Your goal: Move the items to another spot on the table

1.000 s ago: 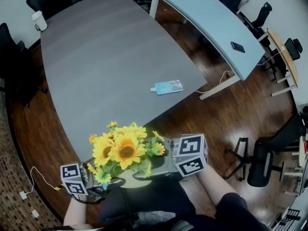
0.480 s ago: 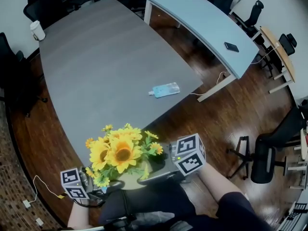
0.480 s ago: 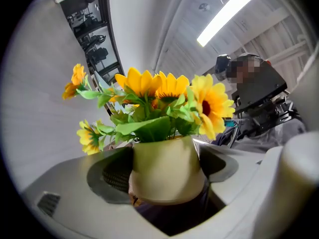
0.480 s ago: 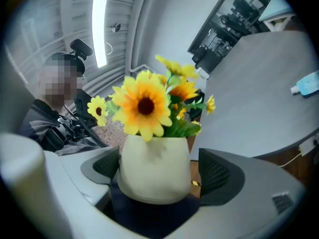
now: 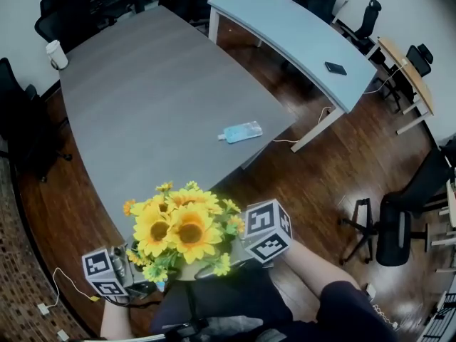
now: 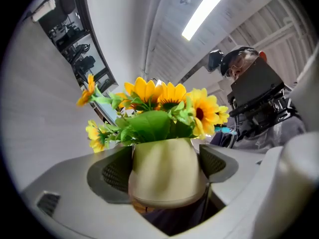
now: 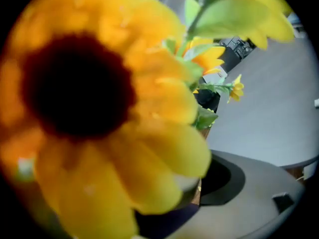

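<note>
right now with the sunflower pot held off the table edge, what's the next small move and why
Probably carry the cream pot of yellow sunflowers forward over the grey table. The left claw grips it on both sides, but it hangs short of the table's near edge, above the person's lap.

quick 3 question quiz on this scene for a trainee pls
1. True or false: the left gripper is shut on the cream pot of yellow sunflowers.
2. What lies on the long grey table? A: a flat light blue packet. B: a red book. C: a laptop.
3. Fill in: the flat black phone lies on a curved table coloured ____.
Key: 1 true; 2 A; 3 light blue.
</note>
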Motion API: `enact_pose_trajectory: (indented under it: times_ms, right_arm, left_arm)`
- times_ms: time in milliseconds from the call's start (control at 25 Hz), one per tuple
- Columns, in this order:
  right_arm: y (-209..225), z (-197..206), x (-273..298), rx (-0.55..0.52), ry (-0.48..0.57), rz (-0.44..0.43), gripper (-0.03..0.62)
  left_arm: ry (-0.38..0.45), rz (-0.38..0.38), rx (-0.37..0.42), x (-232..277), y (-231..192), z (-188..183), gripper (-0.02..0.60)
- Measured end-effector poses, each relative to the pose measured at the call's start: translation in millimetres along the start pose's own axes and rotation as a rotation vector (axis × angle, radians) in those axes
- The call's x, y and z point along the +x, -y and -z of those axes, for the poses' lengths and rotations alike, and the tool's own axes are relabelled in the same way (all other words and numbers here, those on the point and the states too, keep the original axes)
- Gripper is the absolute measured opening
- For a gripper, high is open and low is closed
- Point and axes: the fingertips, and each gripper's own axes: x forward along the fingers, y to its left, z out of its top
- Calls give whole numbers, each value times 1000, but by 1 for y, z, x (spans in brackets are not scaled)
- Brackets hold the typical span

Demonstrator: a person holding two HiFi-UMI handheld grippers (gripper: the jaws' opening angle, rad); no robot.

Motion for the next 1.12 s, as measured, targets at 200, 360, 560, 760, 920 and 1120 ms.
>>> enact_pose_trajectory:
  times_ms: [200, 360, 560, 760, 920, 1120]
  right_arm:
    - [-9, -17, -32, -110, 69, 32, 500]
    - [-15, -47, -47, -298, 47, 70, 499]
    - [-38, -68, -73, -446, 67, 93, 495]
    - [-51, -28, -102, -556, -34, 148, 495]
    - [-64, -8, -124, -559, -33, 122, 500]
    - [-65, 0, -122, -594, -80, 88, 505]
  left_arm:
    - [5, -8, 113, 30, 12, -22, 425]
    - [-47, -92, 290, 49, 23, -52, 426]
    - [-69, -141, 397, 76, 49, -74, 427]
    - [-173, -169, 497, 117, 76, -45, 434]
    - [-151, -200, 488, 138, 95, -31, 433]
    - [-197, -288, 460, 139, 101, -16, 433]
